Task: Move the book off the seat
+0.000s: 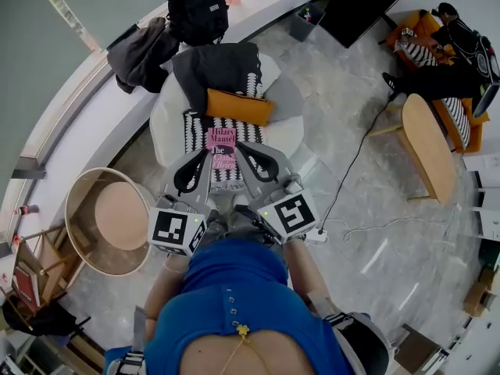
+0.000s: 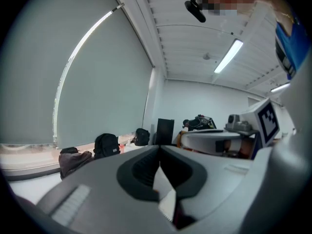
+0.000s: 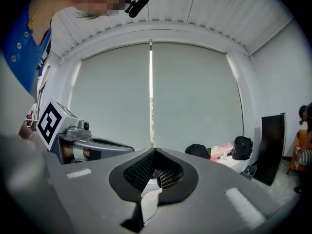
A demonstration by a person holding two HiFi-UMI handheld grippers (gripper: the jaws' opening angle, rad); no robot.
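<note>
A pink book (image 1: 221, 141) shows between my two grippers above the white round chair (image 1: 166, 119), over its black-and-white zigzag seat cushion (image 1: 197, 131). My left gripper (image 1: 201, 156) is shut at the book's left edge and my right gripper (image 1: 241, 148) is shut at its right edge. Both point forward and upward. In the left gripper view the closed left gripper (image 2: 158, 149) has white pages (image 2: 163, 186) and a dark red strip in the hollow between its fingers. In the right gripper view the closed right gripper (image 3: 155, 151) also has a white sheet (image 3: 148, 199) in its hollow.
An orange pillow (image 1: 238, 106) and a dark coat (image 1: 215, 65) lie on the chair's back. A round side table (image 1: 117, 217) stands to the left and a wooden oval table (image 1: 426, 143) to the right. A cable (image 1: 351, 170) runs across the floor. Bags (image 1: 197, 8) sit on the window ledge. A person sits at far right.
</note>
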